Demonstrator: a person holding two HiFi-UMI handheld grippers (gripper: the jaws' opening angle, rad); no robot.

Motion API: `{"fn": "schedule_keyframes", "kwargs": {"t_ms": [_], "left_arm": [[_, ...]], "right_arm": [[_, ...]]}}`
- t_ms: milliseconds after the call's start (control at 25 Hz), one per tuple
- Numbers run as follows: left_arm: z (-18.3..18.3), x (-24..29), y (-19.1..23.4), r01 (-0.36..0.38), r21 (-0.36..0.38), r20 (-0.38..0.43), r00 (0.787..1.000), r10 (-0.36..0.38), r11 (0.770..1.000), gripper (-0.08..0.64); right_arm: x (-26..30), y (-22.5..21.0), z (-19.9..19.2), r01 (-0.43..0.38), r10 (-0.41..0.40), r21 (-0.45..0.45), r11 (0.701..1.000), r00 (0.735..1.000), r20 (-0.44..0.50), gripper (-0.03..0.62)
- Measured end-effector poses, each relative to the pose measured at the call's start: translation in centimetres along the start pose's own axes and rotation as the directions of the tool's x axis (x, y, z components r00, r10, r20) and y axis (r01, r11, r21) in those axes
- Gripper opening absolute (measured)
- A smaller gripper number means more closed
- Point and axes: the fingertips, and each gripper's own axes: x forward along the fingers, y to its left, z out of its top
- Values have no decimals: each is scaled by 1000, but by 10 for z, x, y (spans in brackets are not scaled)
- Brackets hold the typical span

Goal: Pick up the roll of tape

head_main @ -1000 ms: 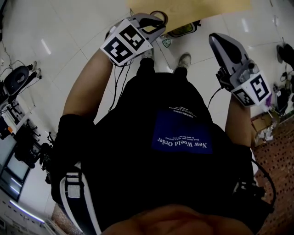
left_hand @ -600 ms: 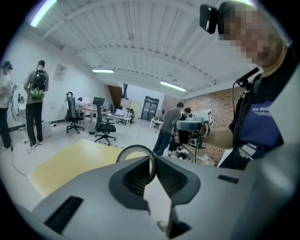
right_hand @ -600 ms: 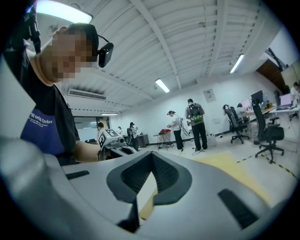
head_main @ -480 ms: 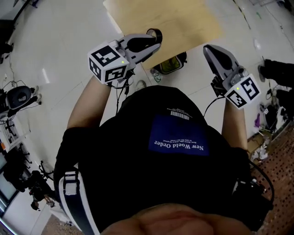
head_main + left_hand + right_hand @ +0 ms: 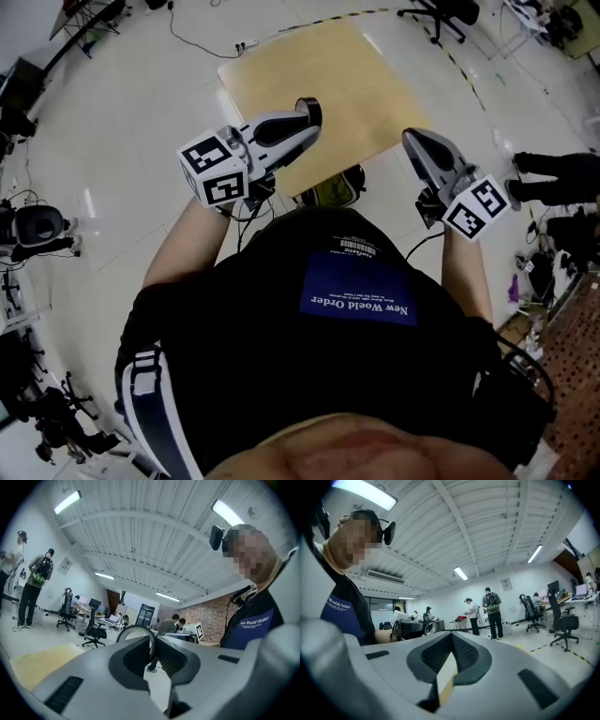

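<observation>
Holding the tape point(image 5: 135, 626) by its rim, the left gripper point(image 5: 309, 122) had its jaws squeezed on the ring, only a little apart. The tape stuck up past the jaw tips, in the air over the near edge of the bench point(image 5: 309, 66). The right gripper point(image 5: 451, 638) had its jaws closed, with nothing in them.

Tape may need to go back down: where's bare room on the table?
The tabletop shows bare from its far edge to the near one. Crowding is only at the near edge, where the left gripper with the roll of tape and the right gripper overlap it.
</observation>
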Motion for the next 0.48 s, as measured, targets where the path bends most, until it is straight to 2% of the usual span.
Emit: {"fn": "schedule_keyframes", "kwargs": {"t_ms": [240, 480], "left_arm": [[12, -4, -4, 37, -80, 81, 996, -31, 996, 54], [17, -6, -10, 66, -107, 116, 992, -54, 992, 54]], "right_arm": [[2, 1, 10, -8, 8, 11, 1000, 999, 39, -15], [-3, -1, 15, -2, 0, 29, 1000, 998, 65, -15]]}}
